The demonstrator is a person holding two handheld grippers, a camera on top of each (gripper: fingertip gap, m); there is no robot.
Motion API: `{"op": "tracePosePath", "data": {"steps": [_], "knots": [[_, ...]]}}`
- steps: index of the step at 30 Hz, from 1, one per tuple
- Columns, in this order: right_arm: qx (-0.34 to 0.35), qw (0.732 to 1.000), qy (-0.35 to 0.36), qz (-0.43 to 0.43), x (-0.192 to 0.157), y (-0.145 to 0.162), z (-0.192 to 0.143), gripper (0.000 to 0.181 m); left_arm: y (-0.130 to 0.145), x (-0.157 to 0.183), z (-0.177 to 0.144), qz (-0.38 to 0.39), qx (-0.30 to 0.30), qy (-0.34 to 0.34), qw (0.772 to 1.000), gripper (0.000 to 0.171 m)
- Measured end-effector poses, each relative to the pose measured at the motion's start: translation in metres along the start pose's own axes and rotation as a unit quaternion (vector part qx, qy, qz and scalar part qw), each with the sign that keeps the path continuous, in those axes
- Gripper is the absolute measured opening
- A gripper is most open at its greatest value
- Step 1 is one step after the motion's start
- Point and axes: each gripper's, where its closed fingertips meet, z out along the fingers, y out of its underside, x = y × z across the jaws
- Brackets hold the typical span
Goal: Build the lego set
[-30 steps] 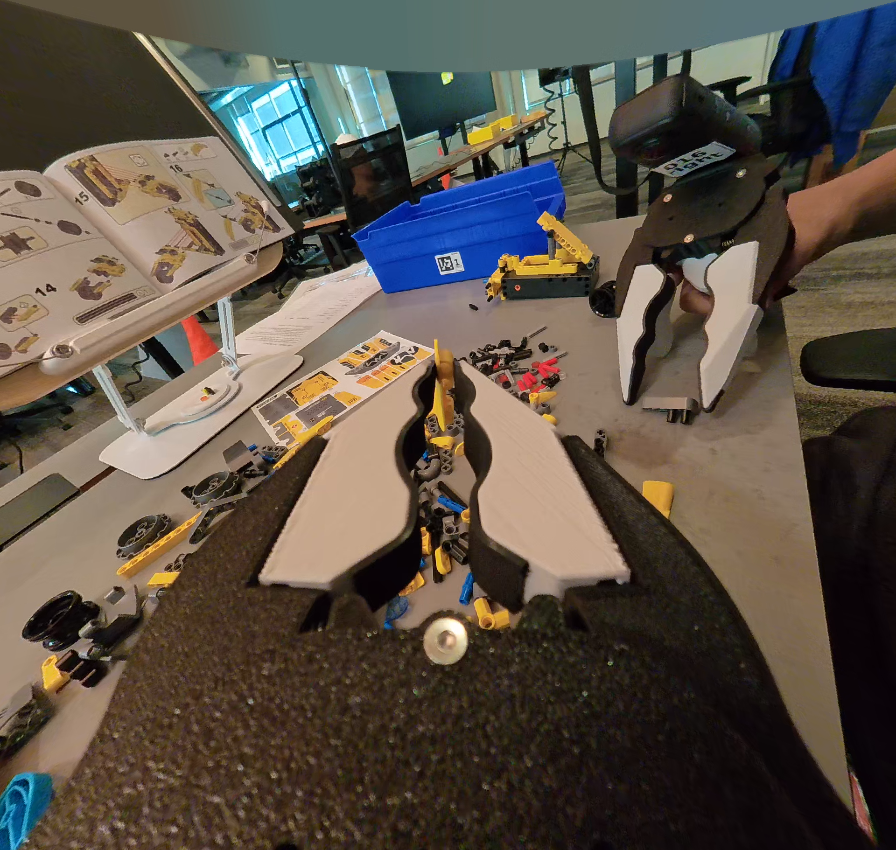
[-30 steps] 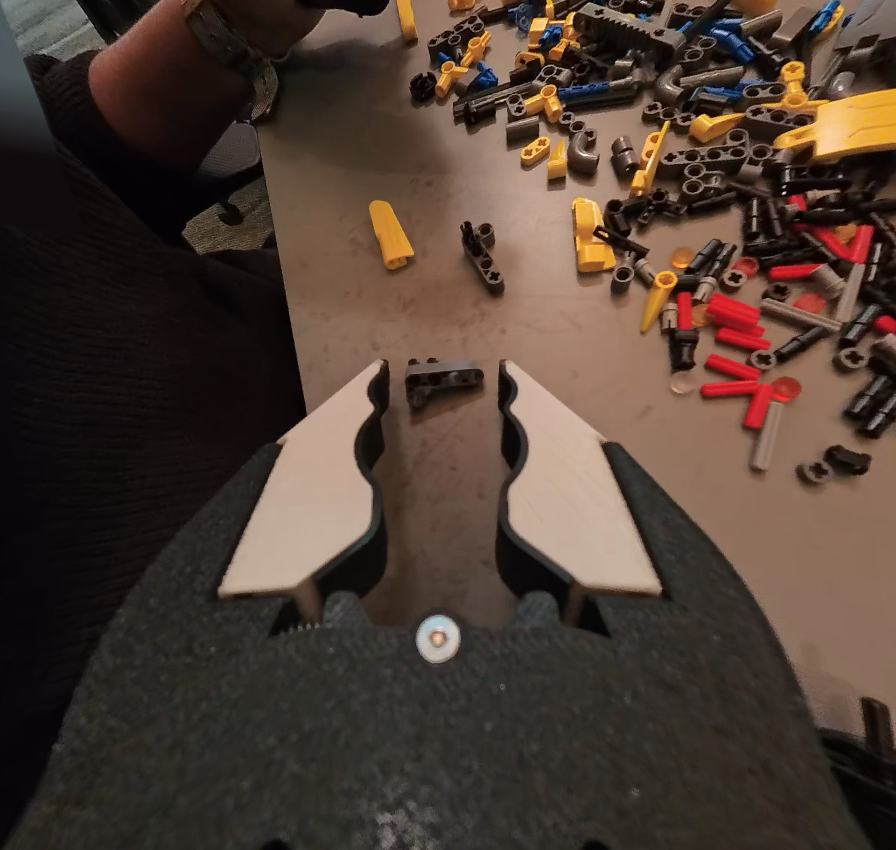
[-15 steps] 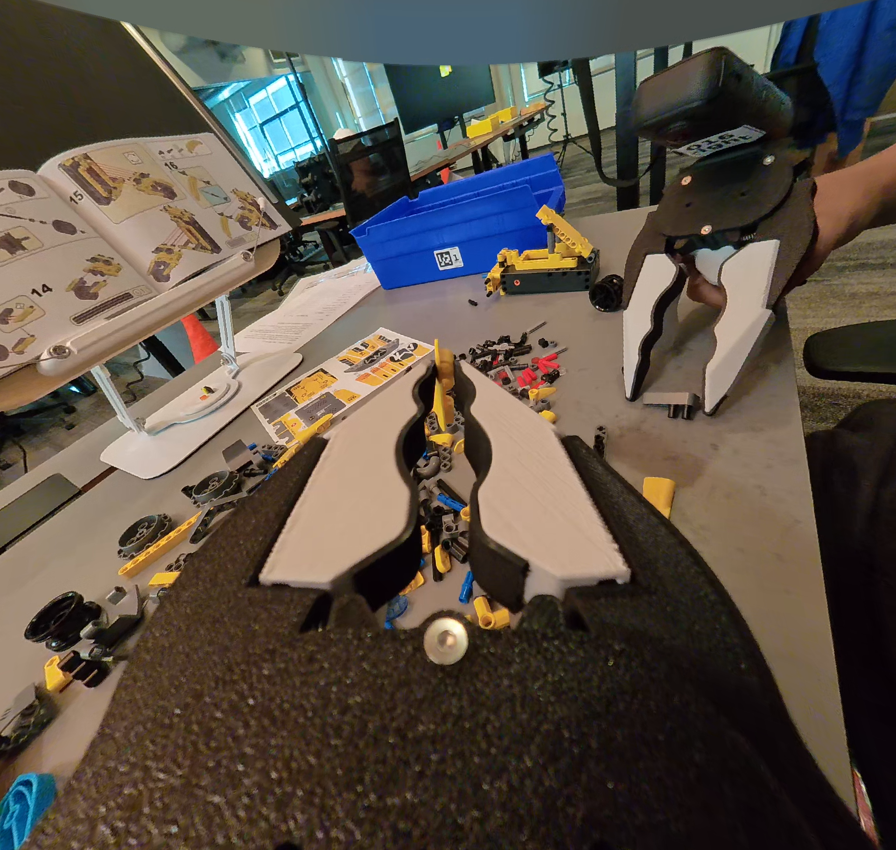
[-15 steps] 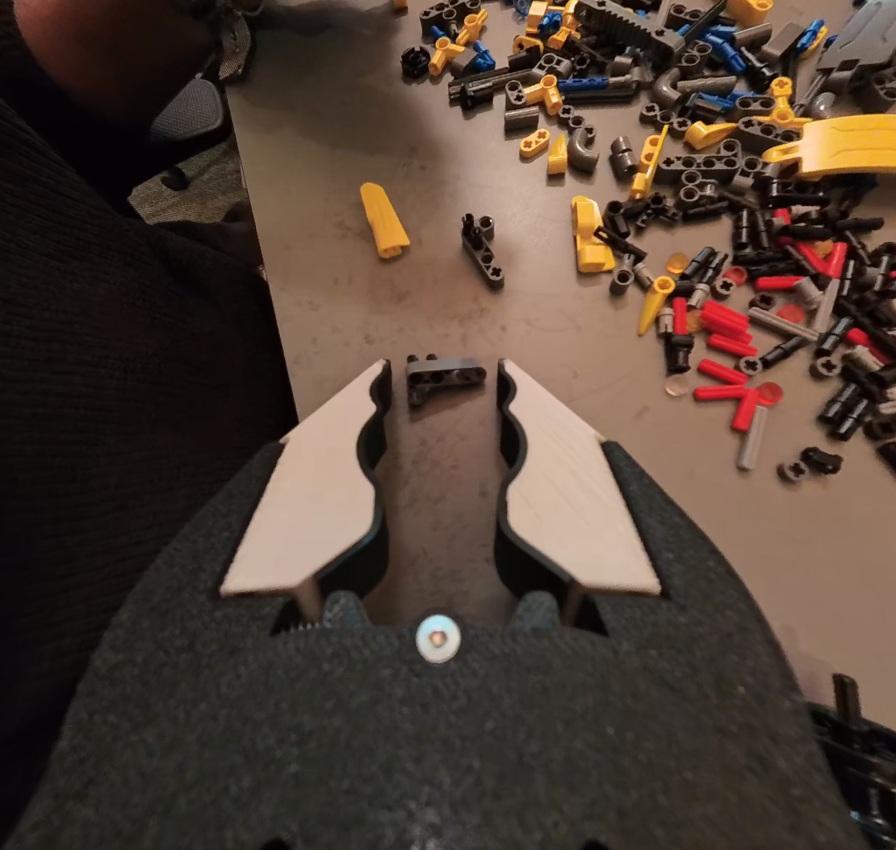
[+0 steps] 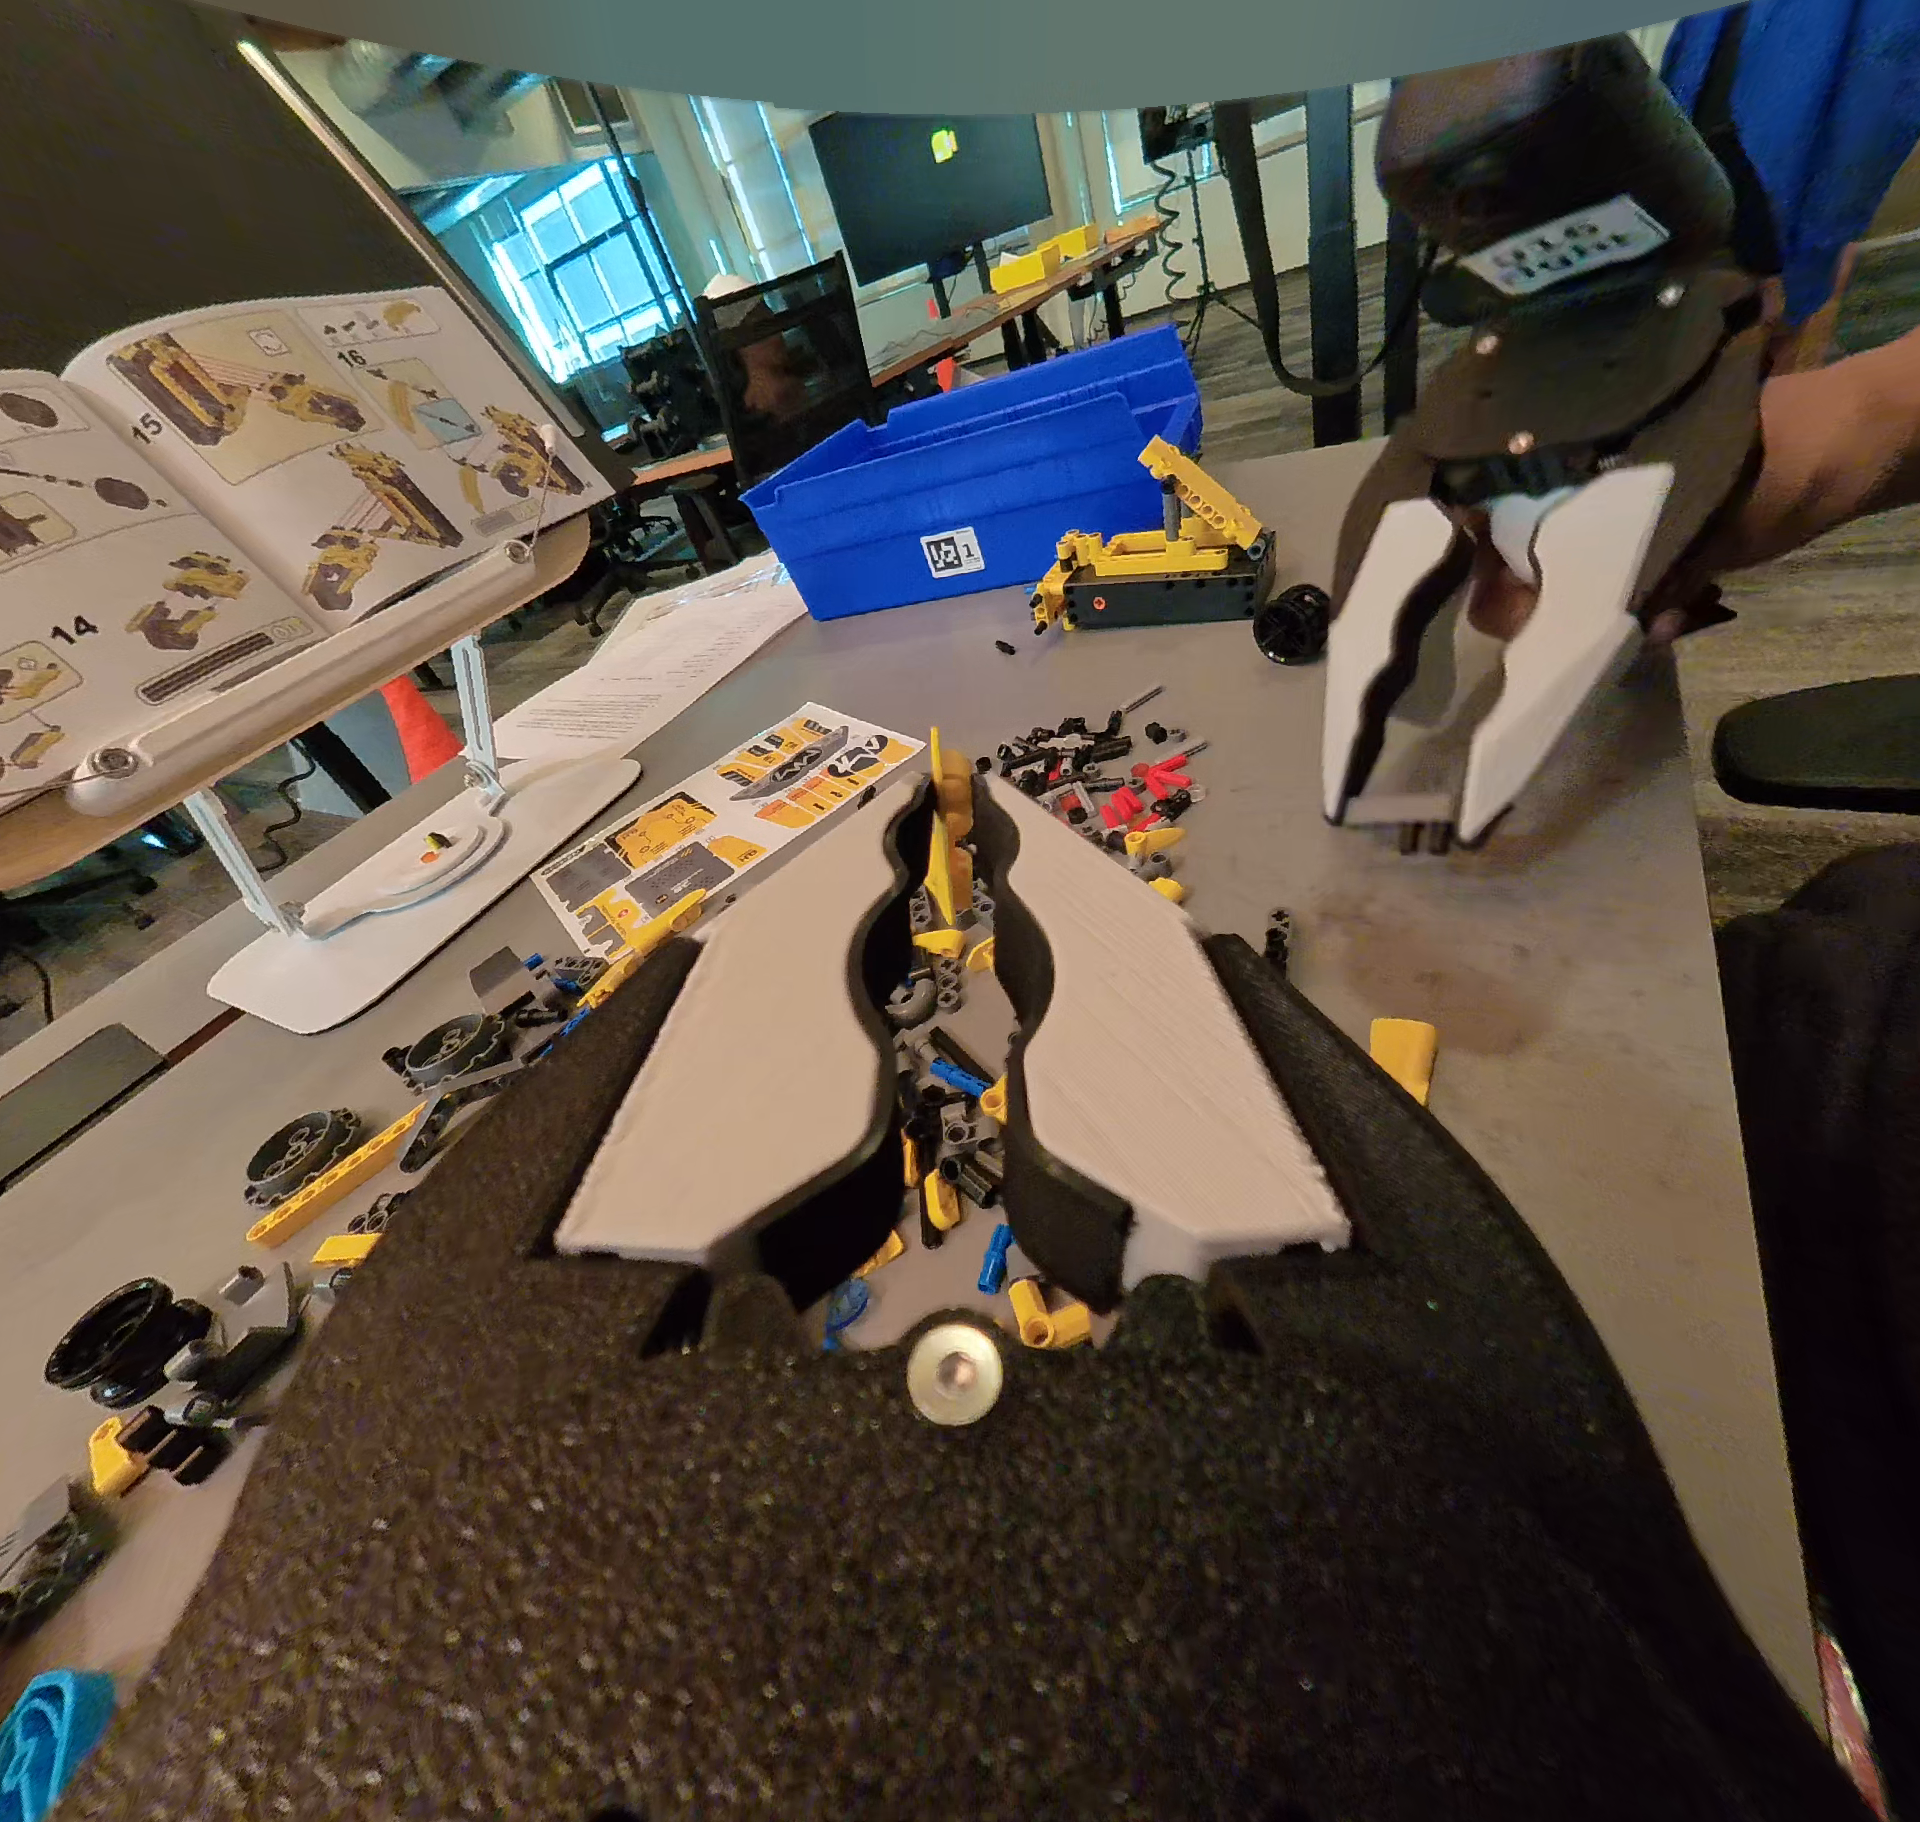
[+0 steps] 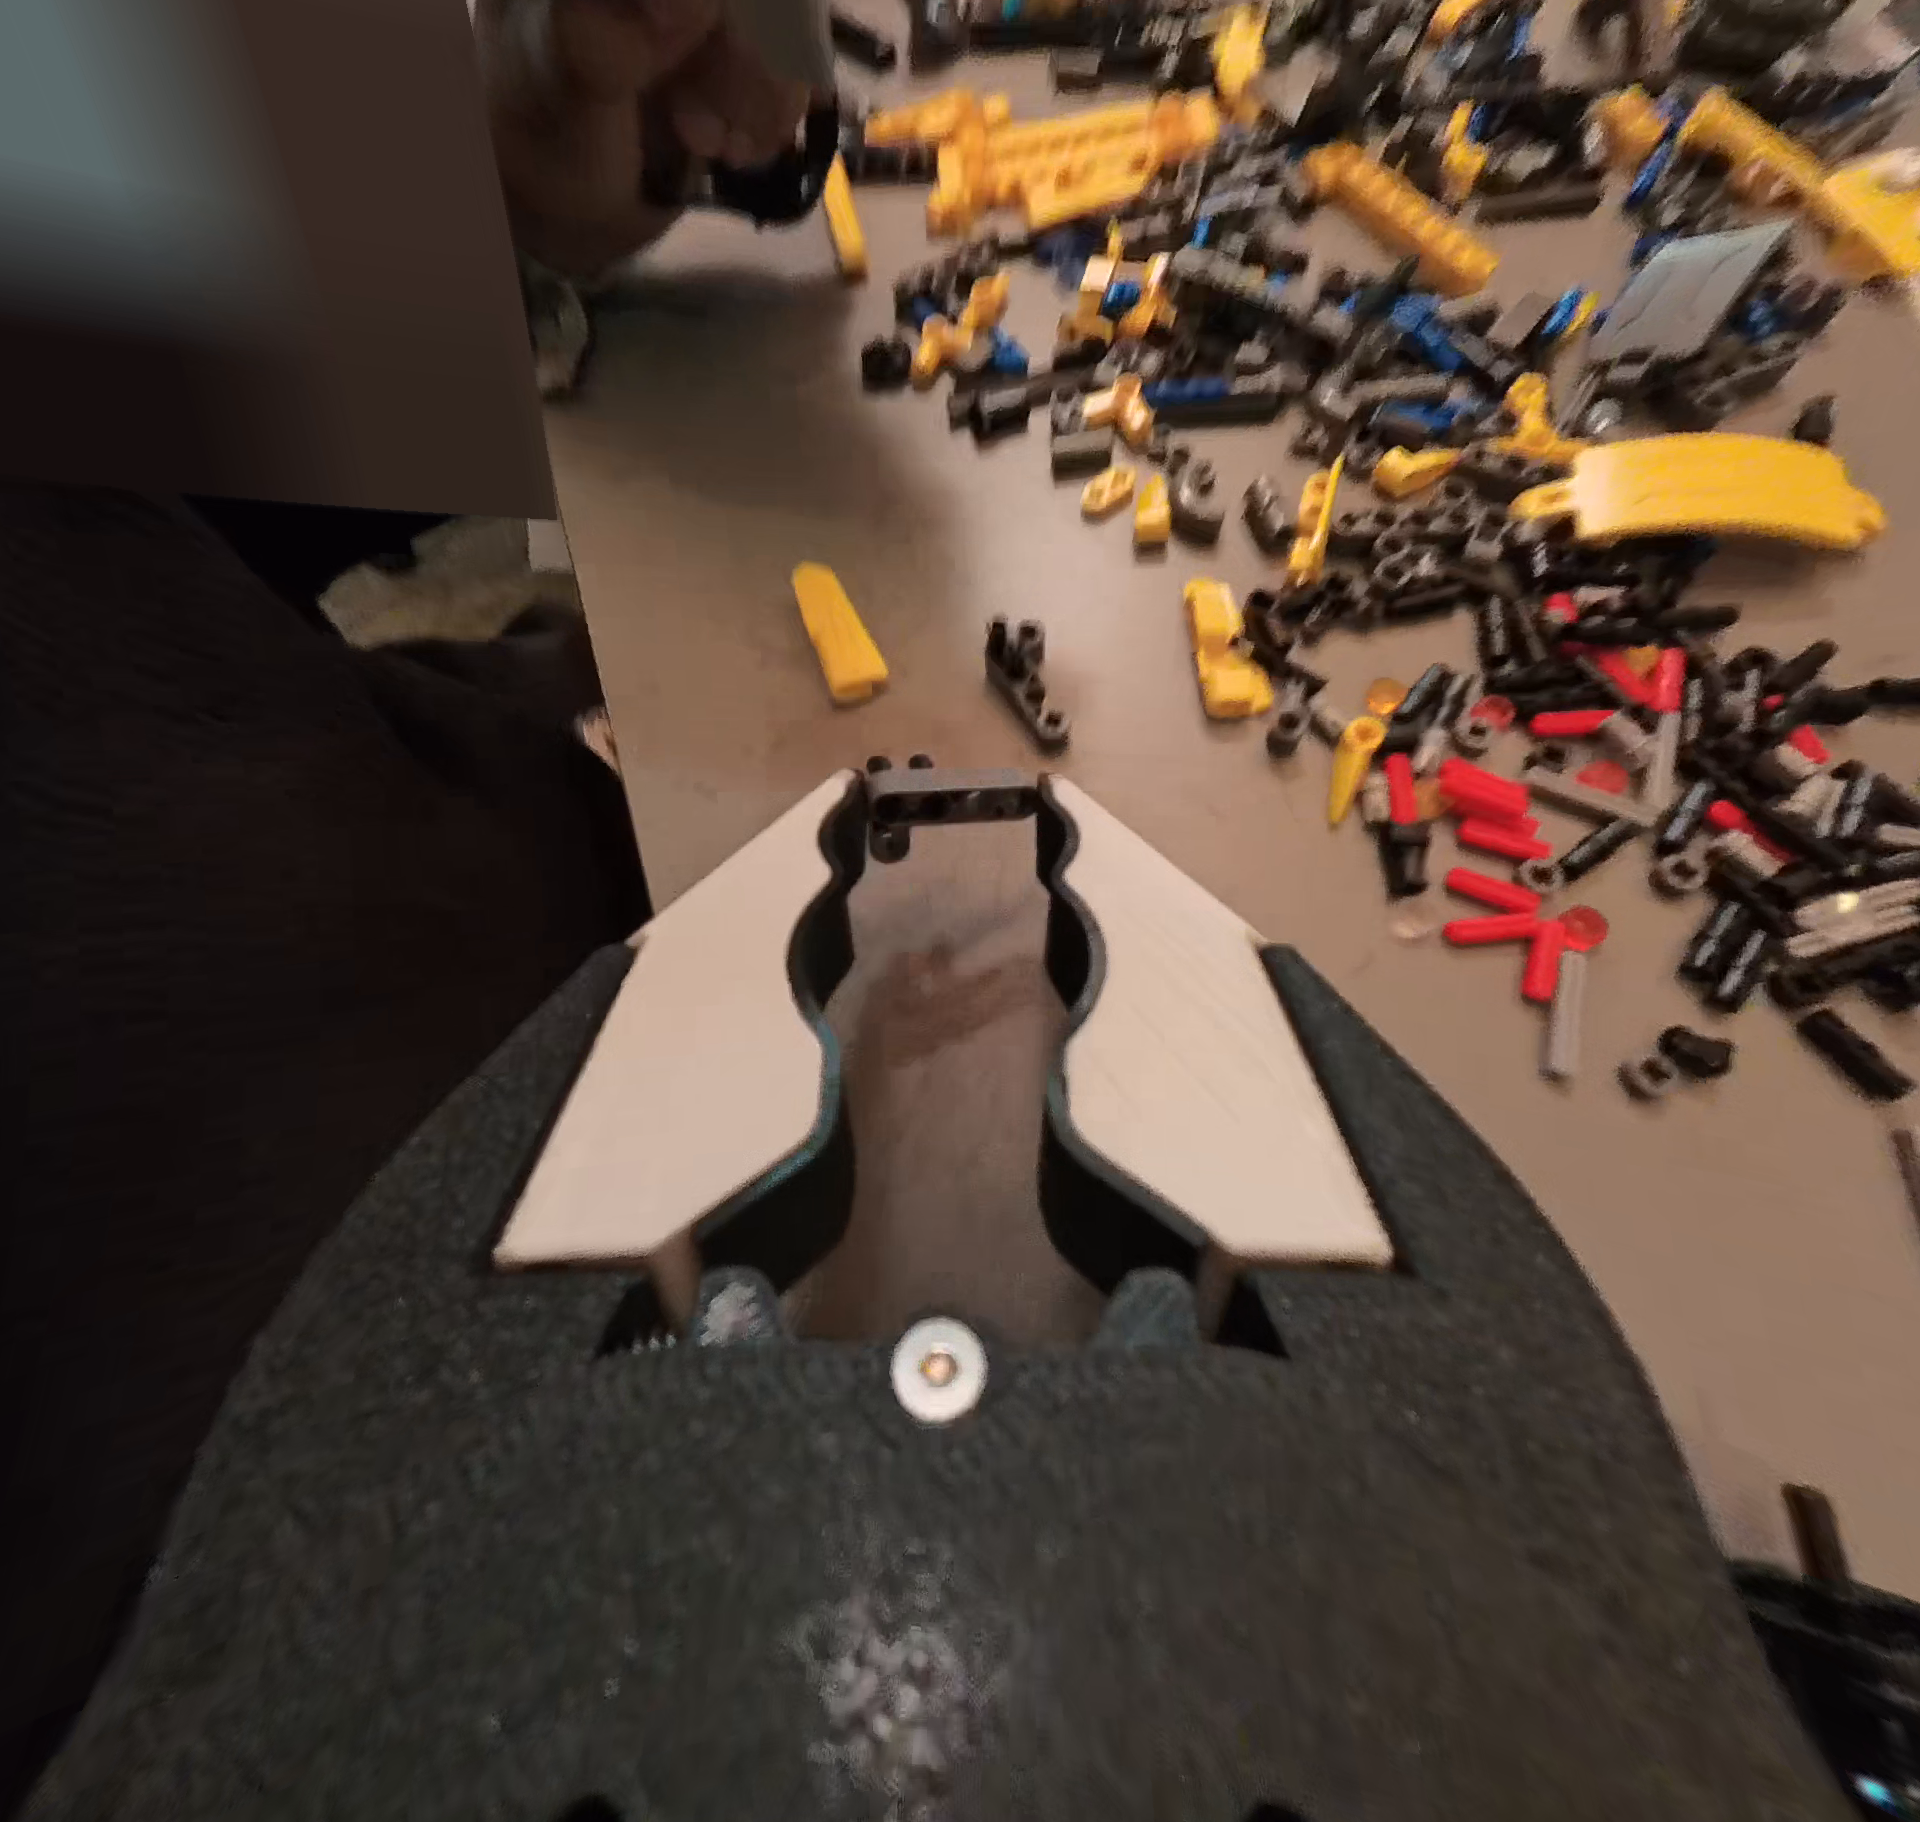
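The right hand-held gripper [image 6: 953, 796] pinches a small dark beam [image 6: 951, 798] by its ends, low over the worktop [image 6: 1351, 1201]; rigid, light, slippery. Brick pile [image 6: 1455, 525] lies at 2 o'clock. The left hand-held gripper [image 5: 951, 785] hovers nearly closed, empty.

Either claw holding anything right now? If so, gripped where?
Right claw pinches the small dark grey plastic beam with black pins by its two short ends, at the fingertips. Left claw is nearly closed above the loose bricks and holds nothing.
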Motion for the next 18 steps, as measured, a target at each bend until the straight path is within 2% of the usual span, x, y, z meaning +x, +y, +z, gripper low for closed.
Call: {"op": "tracePosePath", "data": {"steps": [5, 9, 11, 14, 18], "knots": [[0.093, 0.994, -0.029, 0.043, 0.002, -0.057, -0.014, 0.031, -0.005, 0.007, -0.001, 0.027, 0.008, 0.003, 1.000, 0.006], [0.124, 0.985, -0.081, 0.093, -0.001, -0.086, -0.013, 0.032, -0.008, 0.017, 0.002, 0.062, 0.006, 0.010, 0.998, 0.005], [0.130, 0.974, -0.121, 0.141, -0.002, -0.093, -0.010, 0.032, -0.008, 0.024, 0.003, 0.081, 0.003, 0.017, 0.997, 0.005], [0.128, 0.943, -0.197, 0.236, -0.005, -0.098, -0.008, 0.032, -0.012, 0.035, 0.005, 0.093, 0.011, 0.038, 0.995, 0.005], [0.120, 0.910, -0.262, 0.298, -0.015, -0.096, -0.003, 0.032, -0.021, 0.047, 0.004, 0.126, 0.017, 0.052, 0.991, 0.005]]}}
